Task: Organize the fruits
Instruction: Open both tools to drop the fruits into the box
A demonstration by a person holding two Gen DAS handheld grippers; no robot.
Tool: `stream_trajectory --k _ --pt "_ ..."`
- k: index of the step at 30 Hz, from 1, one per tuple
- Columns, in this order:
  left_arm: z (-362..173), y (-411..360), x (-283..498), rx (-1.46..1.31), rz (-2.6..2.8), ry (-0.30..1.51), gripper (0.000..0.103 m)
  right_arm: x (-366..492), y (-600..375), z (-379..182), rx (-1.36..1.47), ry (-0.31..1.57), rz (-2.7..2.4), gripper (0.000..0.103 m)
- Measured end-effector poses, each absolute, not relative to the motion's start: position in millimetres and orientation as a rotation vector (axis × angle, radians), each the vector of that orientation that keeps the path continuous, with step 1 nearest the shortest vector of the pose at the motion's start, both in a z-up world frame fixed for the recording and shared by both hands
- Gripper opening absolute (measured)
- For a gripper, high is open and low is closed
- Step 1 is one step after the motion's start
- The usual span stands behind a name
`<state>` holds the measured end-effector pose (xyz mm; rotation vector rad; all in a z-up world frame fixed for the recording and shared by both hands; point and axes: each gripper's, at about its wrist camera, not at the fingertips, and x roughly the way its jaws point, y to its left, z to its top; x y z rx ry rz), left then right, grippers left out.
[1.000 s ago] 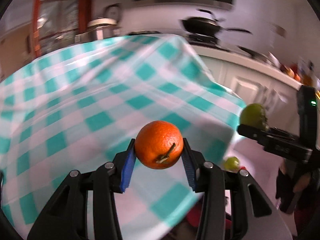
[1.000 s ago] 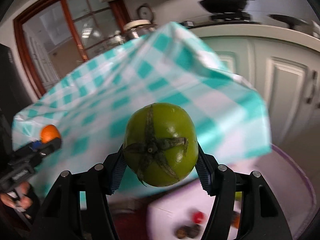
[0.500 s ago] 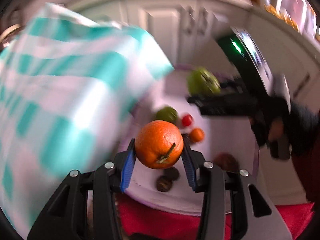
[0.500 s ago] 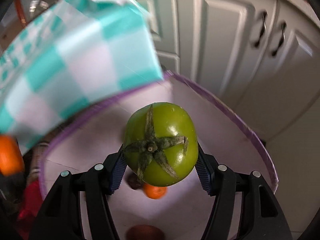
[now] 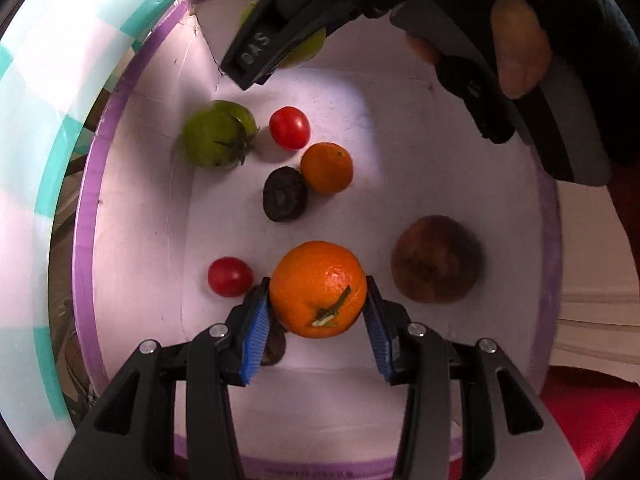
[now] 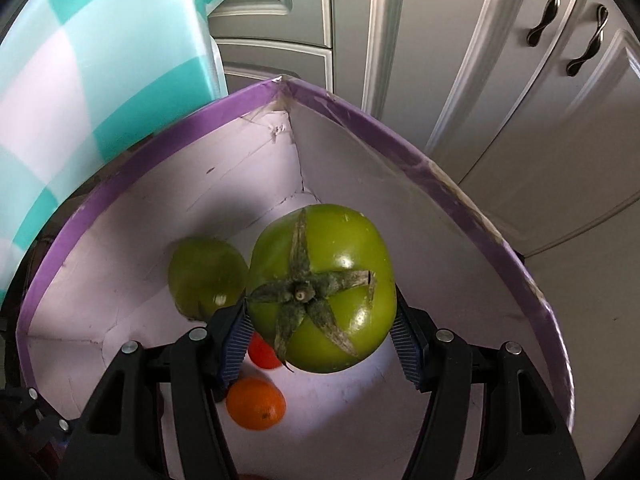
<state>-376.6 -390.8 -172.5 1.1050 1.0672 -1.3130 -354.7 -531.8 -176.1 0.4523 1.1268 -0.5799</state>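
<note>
My left gripper [image 5: 317,298] is shut on an orange [image 5: 318,289] and holds it above the floor of a white box with a purple rim [image 5: 86,216]. My right gripper [image 6: 322,326] is shut on a green tomato [image 6: 322,294] over the box's far corner [image 6: 404,160]; it also shows at the top of the left wrist view [image 5: 280,40]. In the box lie a green tomato [image 5: 216,138], two red tomatoes [image 5: 289,127] [image 5: 229,276], a small orange [image 5: 327,167], a dark fruit [image 5: 285,199] and a brown fruit [image 5: 436,258].
A table with a teal-and-white checked cloth [image 5: 44,92] stands to the box's left, also in the right wrist view [image 6: 80,64]. White cabinet doors [image 6: 460,60] rise behind the box. Red fabric [image 5: 588,412] lies at the lower right.
Both grippers have swung from over the checked table down to the box, each still holding its fruit. The box floor and its fruits now fill both views.
</note>
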Motion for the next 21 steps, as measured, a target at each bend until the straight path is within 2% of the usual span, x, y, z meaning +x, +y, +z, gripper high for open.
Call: stream_trajectory --k 21 --pt "-214 -402 -378 1.200 -1.296 1.149 0.044 -328 -561 -198 0.496 1.227 -0.575 0.062"
